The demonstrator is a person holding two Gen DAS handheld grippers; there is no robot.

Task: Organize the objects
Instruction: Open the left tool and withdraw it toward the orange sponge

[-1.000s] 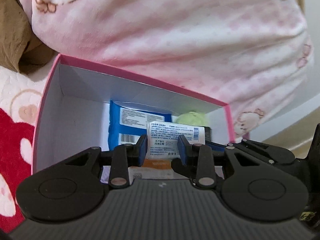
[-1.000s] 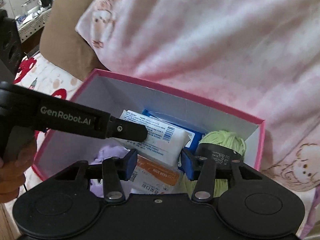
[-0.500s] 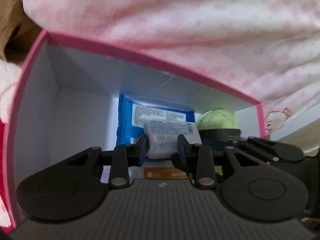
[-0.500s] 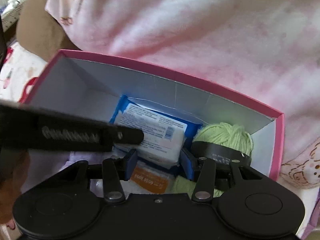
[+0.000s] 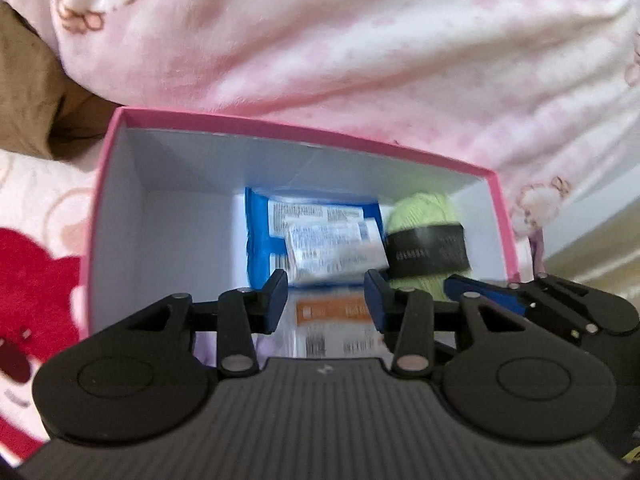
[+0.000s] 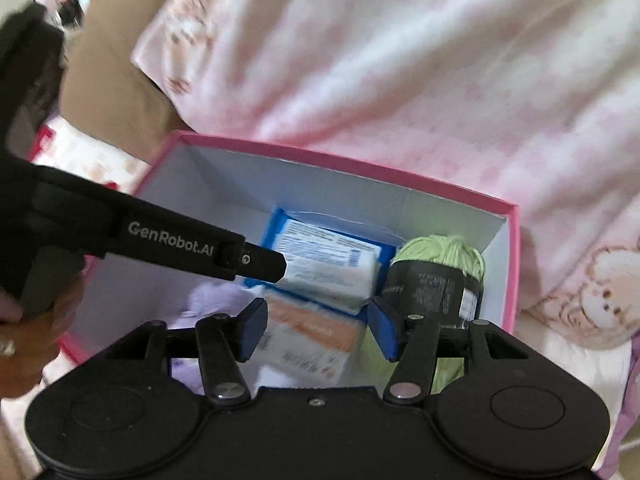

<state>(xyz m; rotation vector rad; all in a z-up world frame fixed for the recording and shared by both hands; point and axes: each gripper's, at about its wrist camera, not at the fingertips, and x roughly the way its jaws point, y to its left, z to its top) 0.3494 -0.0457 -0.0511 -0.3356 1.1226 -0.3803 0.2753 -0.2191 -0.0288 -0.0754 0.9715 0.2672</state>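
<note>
1. Pink box (image 5: 304,136) fills mid-frame, on bedding.
2. Inside, centre: white tissue pack (image 5: 334,254) atop a blue pack (image 5: 258,240), green yarn (image 6: 444,250) to its right.
3. Left gripper (image 5: 326,294), jaws apart, empty; the pack looks just placed.
4. Right gripper (image 6: 316,330), jaws apart, empty. Next likely: withdraw, fetch another item.

One pink box (image 6: 513,264) is shown, in which three printed packets are counted: one blue (image 5: 260,240), one white (image 6: 328,272), one orange-banded (image 6: 312,340). One ball of green yarn (image 6: 444,256) and one lilac item (image 6: 208,300) are also seen.
</note>
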